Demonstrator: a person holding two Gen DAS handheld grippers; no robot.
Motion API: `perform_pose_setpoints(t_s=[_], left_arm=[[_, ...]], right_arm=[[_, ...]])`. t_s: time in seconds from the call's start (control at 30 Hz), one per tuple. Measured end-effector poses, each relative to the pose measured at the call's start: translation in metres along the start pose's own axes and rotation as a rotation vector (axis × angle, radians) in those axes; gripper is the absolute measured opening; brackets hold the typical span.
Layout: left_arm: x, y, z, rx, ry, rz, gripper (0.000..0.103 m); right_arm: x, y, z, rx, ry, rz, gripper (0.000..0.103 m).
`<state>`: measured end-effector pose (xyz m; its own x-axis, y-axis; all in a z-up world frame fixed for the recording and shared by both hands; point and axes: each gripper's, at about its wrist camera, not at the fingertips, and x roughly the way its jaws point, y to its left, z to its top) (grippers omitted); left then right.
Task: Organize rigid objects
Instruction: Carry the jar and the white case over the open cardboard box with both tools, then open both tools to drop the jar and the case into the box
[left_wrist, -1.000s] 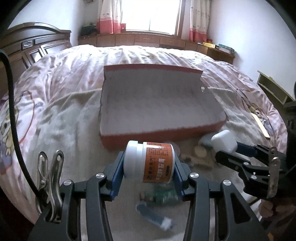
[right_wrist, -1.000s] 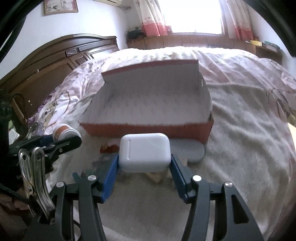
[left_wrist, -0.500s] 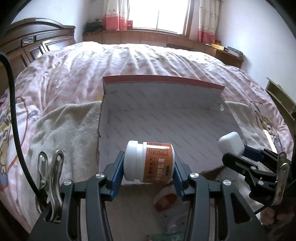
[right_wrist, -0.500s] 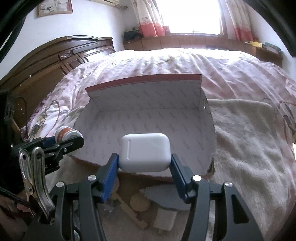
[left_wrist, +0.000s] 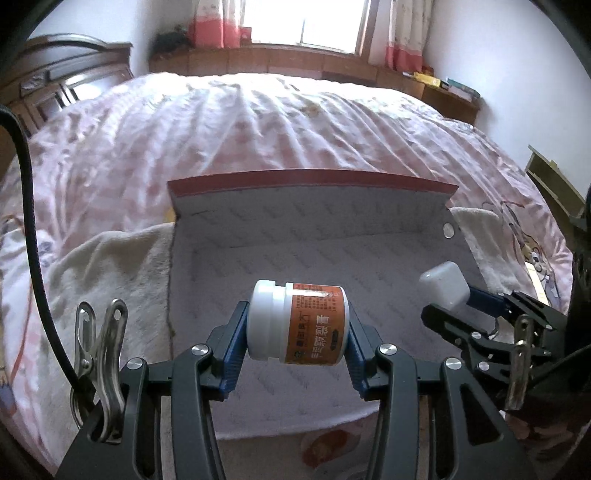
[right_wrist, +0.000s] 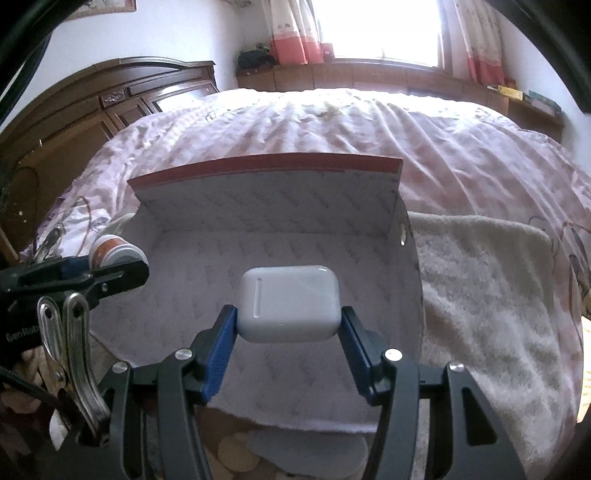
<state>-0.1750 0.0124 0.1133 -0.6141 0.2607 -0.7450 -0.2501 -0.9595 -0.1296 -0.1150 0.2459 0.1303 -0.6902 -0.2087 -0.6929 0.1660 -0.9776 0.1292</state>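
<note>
Rigid objects are carried over an open box (left_wrist: 369, 206) that lies on a cream towel (right_wrist: 487, 280) spread across a pink-patterned bed (left_wrist: 258, 122). The left tongs (left_wrist: 297, 325) point forward and steeply down, their blue pads pinching a white jar (left_wrist: 299, 325) with an orange label. The jar lies on its side, lid toward the left, above the box's pale patterned floor. The right tongs (right_wrist: 288, 314) are tilted down at much the same angle and pinch a white rounded case (right_wrist: 288, 302) by its two short ends, also over the box interior. Both tongs hang side by side at the box's near edge, each visible in the other's view. Below them, in front of the box, a few blurred small items (right_wrist: 236, 454) lie on the towel.
</note>
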Motion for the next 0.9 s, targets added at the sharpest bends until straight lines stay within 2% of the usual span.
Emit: perform_pose_setpoints(t_s=[0.17,0.37,0.47,0.57,0.77,0.9], left_arm=[[0.024,0.009,0.002,-0.023,0.076,0.009,0.047],[0.041,0.003,-0.009,0.001,0.083,0.059,0.047],[0.043,-0.004,-0.011,0.018,0.076,0.080,0.048],[0.043,-0.007,-0.012,0.020,0.068,0.079,0.054],[0.033,-0.013,-0.015,0.044,0.017,0.124,0.054],[0.017,-0.025,-0.026,0.124,-0.036,0.172,0.054]], right_arm=[[0.014,0.000,0.002,-0.006,0.026,-0.006,0.059],[0.020,0.003,0.000,-0.035,0.030,-0.026,0.059],[0.018,0.003,0.000,-0.029,0.016,-0.018,0.059],[0.015,0.002,0.000,-0.017,0.004,-0.008,0.061],[0.003,0.002,-0.004,0.013,-0.025,0.005,0.064],[-0.011,0.006,-0.010,0.012,-0.049,0.008,0.064]])
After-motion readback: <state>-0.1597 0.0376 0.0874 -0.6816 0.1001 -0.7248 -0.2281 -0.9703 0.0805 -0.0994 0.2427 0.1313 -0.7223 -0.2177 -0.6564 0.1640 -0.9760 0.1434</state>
